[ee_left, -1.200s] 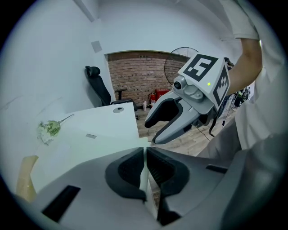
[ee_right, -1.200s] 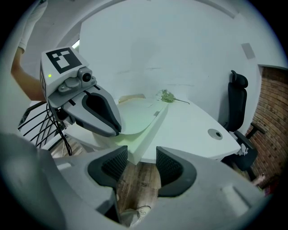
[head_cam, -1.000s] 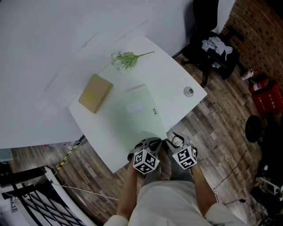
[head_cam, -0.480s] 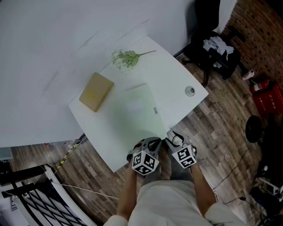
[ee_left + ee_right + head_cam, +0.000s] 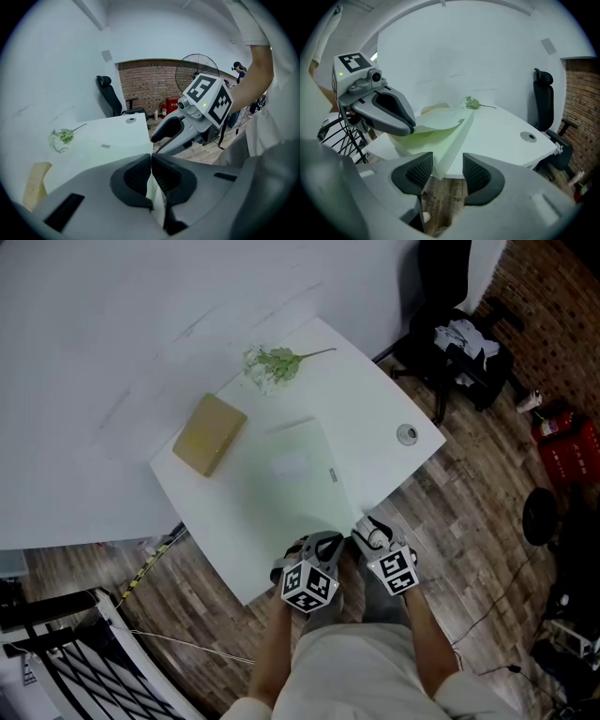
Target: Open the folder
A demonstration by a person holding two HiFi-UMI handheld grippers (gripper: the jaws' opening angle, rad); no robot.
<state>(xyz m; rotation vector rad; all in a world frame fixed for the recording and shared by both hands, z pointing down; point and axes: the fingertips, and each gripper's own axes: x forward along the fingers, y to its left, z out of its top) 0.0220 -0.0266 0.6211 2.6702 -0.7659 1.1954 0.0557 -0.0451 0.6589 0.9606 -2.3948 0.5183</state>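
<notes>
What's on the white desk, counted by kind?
Folder: 1
Flower sprig: 1
Tan block: 1
Round grommet: 1
Total: 4

Head view steeply down over table (image 5: 375, 399); gripper views low at its edge; all share folder (image 5: 291, 479)

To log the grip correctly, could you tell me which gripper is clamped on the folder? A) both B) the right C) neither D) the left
D: the left gripper has its jaws pressed together on the edge of the folder, while the right gripper has its jaws apart around a corner of it.
</notes>
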